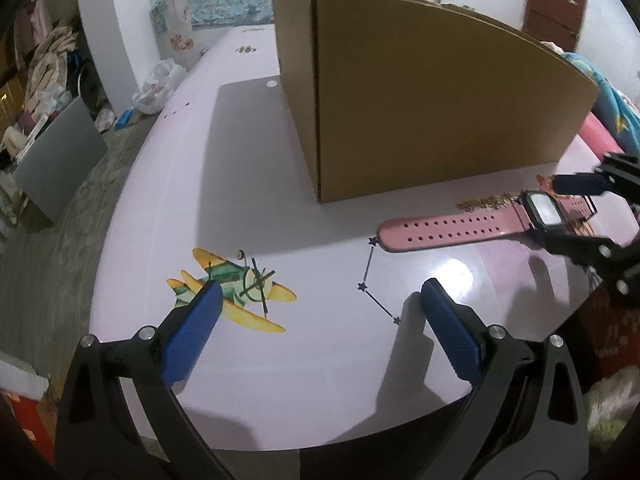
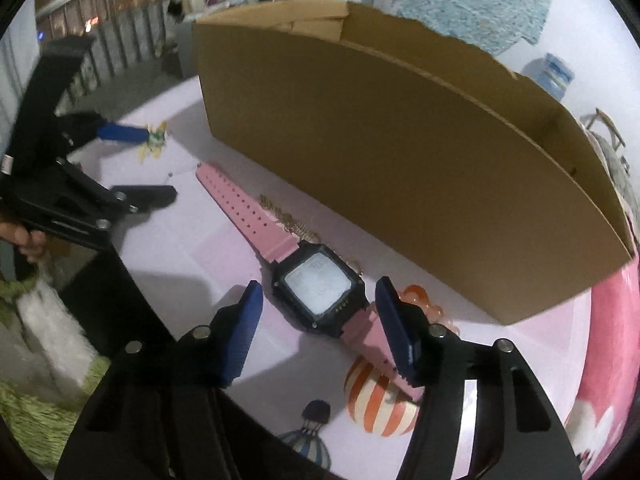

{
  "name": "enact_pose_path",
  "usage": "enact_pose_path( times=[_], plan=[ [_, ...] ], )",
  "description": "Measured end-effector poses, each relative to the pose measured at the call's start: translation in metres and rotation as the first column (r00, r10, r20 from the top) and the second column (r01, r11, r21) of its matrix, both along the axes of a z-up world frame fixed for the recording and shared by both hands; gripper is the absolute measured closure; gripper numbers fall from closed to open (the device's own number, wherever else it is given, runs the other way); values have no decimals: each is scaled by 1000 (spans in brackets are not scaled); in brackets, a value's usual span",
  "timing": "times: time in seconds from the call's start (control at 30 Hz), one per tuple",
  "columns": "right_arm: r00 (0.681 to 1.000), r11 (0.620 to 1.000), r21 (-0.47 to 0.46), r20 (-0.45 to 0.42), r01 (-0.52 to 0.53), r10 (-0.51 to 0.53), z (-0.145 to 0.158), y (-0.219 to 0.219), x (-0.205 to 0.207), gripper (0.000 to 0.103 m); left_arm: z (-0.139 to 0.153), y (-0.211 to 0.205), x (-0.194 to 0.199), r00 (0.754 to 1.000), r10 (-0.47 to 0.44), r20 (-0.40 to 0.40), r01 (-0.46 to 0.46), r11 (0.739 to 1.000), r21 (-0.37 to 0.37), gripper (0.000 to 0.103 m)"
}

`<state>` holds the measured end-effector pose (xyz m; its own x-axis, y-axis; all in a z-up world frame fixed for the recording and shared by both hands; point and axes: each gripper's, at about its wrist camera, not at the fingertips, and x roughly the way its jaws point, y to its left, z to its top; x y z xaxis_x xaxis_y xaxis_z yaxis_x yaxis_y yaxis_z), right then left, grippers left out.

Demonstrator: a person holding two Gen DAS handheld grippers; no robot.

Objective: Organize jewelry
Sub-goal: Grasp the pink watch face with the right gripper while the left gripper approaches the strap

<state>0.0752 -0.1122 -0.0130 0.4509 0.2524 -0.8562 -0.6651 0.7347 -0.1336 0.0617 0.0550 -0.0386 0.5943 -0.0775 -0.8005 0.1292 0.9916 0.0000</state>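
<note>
Glossy lilac laminate covers the table under your left gripper, and printed decals sit on it: a yellow-and-green biplane and a thin star-and-line constellation. Your left gripper's ribbed blue pads stand wide apart over bare tabletop, holding and touching nothing. A plain corrugated cardboard box stands at the far side. On the right, near its front wall, the watch lies flat, its perforated pink rubbery strap stretching left and its square black case at the right, with a small gold chain just behind it

From your right wrist, the watch lies diagonally along the front of the cardboard box, its pale rectangular screen facing up. Your right gripper straddles the black case, pads partly apart on either side; neither pad clearly presses on it. The gold chain lies between strap and box, and some translucent orange beads sit just beyond the right finger. Your left gripper hangs at the far left, jaws apart
</note>
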Motion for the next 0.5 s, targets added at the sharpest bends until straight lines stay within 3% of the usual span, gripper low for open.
enact_pose_path(
  times=[0.23,0.3,0.5],
  plan=[
    [998,998,-35,-49,-49,47,-1,6,10,52,9,-27,-19,982,-159,99,154,986,58,8],
    [996,998,-33,-72,-55,52,0,4,13,52,11,-38,-20,972,-207,106,199,976,87,18],
    [984,998,8,-164,-65,66,4,-1,30,53,7,-68,-20,940,-318,124,292,937,190,30]
  ],
)
